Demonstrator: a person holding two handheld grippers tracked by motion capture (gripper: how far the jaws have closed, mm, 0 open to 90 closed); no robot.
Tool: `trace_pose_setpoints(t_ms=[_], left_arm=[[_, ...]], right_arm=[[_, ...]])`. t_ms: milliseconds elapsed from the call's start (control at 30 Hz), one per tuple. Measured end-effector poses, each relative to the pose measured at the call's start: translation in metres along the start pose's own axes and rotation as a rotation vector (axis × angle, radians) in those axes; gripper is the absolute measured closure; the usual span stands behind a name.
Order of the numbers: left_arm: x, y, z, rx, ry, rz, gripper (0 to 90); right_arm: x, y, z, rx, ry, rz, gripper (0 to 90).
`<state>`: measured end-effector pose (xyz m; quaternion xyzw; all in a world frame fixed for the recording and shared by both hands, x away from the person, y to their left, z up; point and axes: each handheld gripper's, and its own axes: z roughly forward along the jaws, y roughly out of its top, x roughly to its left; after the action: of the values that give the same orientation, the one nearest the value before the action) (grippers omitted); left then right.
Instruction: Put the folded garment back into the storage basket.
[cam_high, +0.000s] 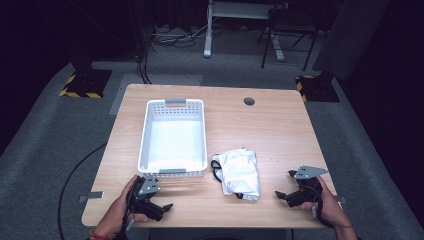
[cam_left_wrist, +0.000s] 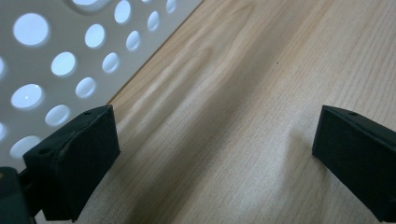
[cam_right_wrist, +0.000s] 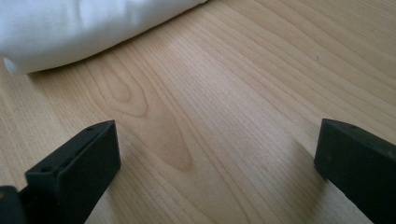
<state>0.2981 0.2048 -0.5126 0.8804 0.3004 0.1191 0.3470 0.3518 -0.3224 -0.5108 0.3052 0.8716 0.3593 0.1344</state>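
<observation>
A white perforated basket (cam_high: 172, 137) stands empty on the left half of the wooden table (cam_high: 280, 125). To its right, near the front, lies a white folded bundle (cam_high: 241, 171) with black cords at its edge. My left gripper (cam_high: 161, 201) rests by the basket's near right corner, open, with nothing between the jaws. In the left gripper view the basket's holed wall (cam_left_wrist: 56, 60) is close on the left of my left gripper (cam_left_wrist: 215, 126). My right gripper (cam_high: 285, 185) sits open to the right of the bundle. The right gripper view has the bundle (cam_right_wrist: 84, 23) ahead of my right gripper (cam_right_wrist: 217, 135), apart from it.
A round cable hole (cam_high: 249, 101) sits near the table's far edge. Bare wood (cam_high: 280, 125) lies to the right of the basket and beyond the bundle. Stands, cables and dark floor surround the table.
</observation>
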Motion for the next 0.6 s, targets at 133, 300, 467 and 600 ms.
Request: trace_pose_setpoints(t_ms=[133, 300, 467, 600], left_arm=[[-0.0001, 0.0, 0.0, 0.0, 0.0, -0.001, 0.6], [-0.0003, -0.0001, 0.0, -0.001, 0.002, -0.002, 0.6], [-0.0004, -0.0001, 0.0, -0.002, 0.003, -0.001, 0.7], [-0.0003, -0.0001, 0.0, -0.001, 0.002, -0.002, 0.6]], right_arm=[[-0.0002, 0.0001, 0.0001, 0.0, 0.0, 0.001, 0.5], [-0.0003, 0.0006, 0.0, 0.004, -0.001, 0.0, 0.5], [-0.0003, 0.0016, -0.0003, 0.01, -0.003, -0.012, 0.5], [-0.0001, 0.0022, -0.0006, 0.016, -0.006, -0.012, 0.7]])
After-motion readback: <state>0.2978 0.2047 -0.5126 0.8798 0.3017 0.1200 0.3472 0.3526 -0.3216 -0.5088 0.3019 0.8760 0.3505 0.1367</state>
